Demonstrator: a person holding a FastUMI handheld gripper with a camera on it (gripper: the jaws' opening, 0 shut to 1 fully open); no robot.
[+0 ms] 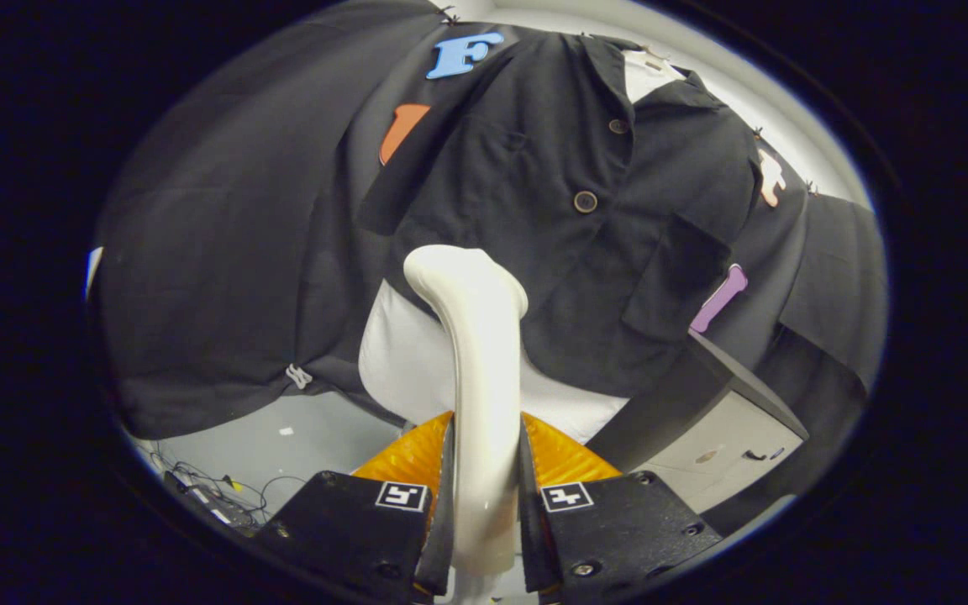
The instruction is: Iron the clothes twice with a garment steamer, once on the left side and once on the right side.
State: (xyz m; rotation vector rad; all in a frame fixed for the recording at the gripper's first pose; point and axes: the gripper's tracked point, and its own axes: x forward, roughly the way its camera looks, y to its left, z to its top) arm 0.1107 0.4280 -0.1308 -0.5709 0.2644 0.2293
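While both fingers press on the handle of the white garment steamer [477, 370], the claw [484, 470] pinches it upright, its head tipped toward the black shirt [568, 218] hanging just beyond. That head sits near the shirt's lower hem, left of the button row, over white cloth [404, 361] beneath.

Grey cabinet [736, 437] beside black wall cloth [223, 252], tangled cables [207, 487] on pale floor [316, 437]

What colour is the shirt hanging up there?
The shirt is black with brown buttons, seen in the gripper view, beyond the claw.
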